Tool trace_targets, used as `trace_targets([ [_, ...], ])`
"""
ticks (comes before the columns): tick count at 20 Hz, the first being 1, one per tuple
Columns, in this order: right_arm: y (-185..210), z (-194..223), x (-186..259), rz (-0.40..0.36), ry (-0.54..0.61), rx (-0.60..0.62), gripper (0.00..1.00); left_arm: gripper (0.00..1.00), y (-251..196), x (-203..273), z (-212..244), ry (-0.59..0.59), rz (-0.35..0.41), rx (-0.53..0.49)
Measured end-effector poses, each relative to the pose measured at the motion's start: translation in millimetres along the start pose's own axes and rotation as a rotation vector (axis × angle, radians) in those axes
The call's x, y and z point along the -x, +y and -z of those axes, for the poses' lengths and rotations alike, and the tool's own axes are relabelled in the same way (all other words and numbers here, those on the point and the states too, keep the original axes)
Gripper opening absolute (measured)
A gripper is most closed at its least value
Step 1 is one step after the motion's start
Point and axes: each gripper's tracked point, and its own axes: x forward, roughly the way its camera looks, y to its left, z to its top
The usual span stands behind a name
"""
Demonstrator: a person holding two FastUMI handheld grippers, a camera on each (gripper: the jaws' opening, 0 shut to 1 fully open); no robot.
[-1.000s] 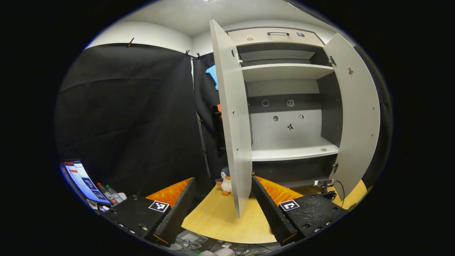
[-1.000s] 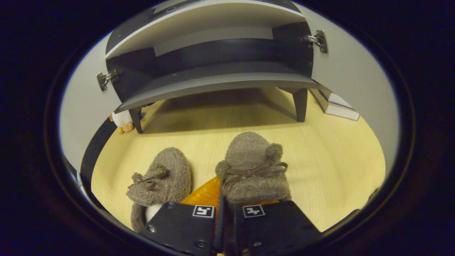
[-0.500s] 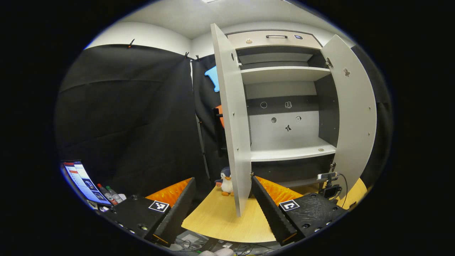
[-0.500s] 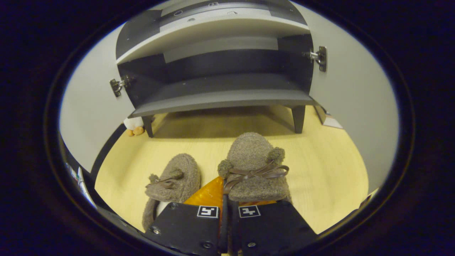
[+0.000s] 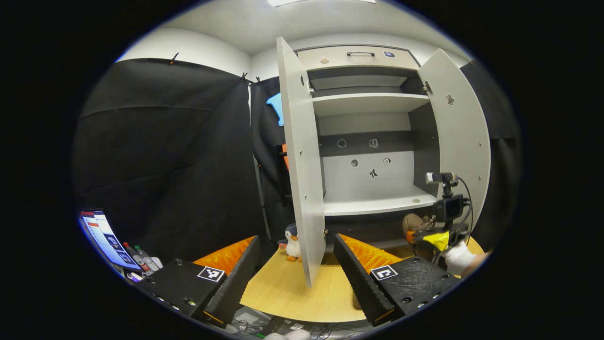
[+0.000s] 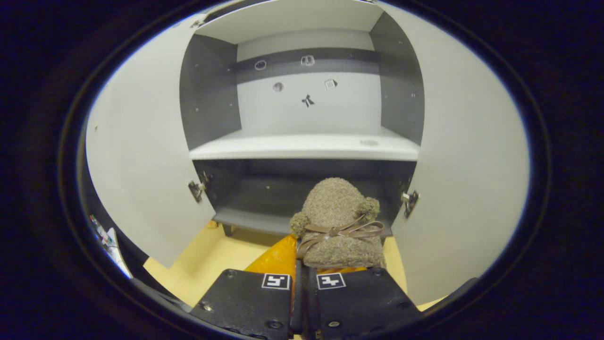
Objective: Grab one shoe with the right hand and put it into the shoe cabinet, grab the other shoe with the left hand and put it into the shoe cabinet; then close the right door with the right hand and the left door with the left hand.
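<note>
Right gripper [image 6: 302, 271] clamped on shoe [image 6: 337, 222], held before shoe cabinet [image 6: 306, 146]. Left gripper [image 5: 295, 264] spread, empty. Risk: toe snagged on shelf edge, grip lost.

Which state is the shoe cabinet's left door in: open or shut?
Open. In the left gripper view the left door swings outward edge-on, exposing the shoe cabinet shelves behind it.

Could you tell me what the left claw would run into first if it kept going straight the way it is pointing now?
Most likely the open left door of the shoe cabinet: its edge stands just ahead, between the open fingers of the left claw. Depth is hard to judge in this fisheye view.
</note>
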Motion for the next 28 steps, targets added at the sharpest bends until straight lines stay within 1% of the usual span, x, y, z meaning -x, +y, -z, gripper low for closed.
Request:
trace_targets([
  [2, 2, -43, -1, -0.003, -0.050, 0.015, 0.07, 0.96, 3, 0, -4, -0.015, -0.012, 0.005],
  [4, 3, -79, -12, 0.000, -0.091, 0.032, 0.07, 0.96, 6, -1, -7, -0.022, -0.025, 0.020],
  [8, 2, -143, -55, 0.018, -0.113, 0.033, 0.08, 0.96, 8, 0, -9, -0.020, -0.056, 0.039],
  [12, -13, -185, -110, 0.084, -0.113, 0.070, 0.08, 0.96, 8, 0, -9, -0.010, -0.085, 0.038],
  [14, -16, -191, -141, 0.090, -0.077, 0.040, 0.07, 0.96, 8, 0, -9, -0.005, -0.101, 0.036],
  [16, -25, -190, -162, 0.100, -0.024, 0.020, 0.07, 0.96, 11, 2, -7, 0.003, -0.117, 0.033],
  [18, -31, -185, -180, 0.120, 0.016, 0.030, 0.07, 0.96, 11, 1, -7, 0.007, -0.129, 0.034],
  [21, -37, -171, -193, 0.153, 0.109, 0.030, 0.07, 0.97, 10, 0, -9, 0.008, -0.139, 0.033],
  [23, -34, -164, -196, 0.141, 0.192, 0.024, 0.07, 0.96, 10, 0, -8, 0.009, -0.142, 0.037],
  [25, -35, -162, -195, 0.146, 0.245, -0.004, 0.09, 0.96, 11, 1, -10, 0.005, -0.143, 0.044],
  [26, -31, -163, -194, 0.127, 0.260, -0.021, 0.12, 0.97, 11, 1, -10, 0.003, -0.142, 0.047],
  [27, -31, -164, -192, 0.121, 0.259, -0.036, 0.21, 0.97, 11, 1, -9, 0.001, -0.141, 0.052],
  [28, -31, -167, -188, 0.116, 0.244, -0.046, 0.23, 0.97, 10, 1, -11, -0.007, -0.137, 0.054],
])
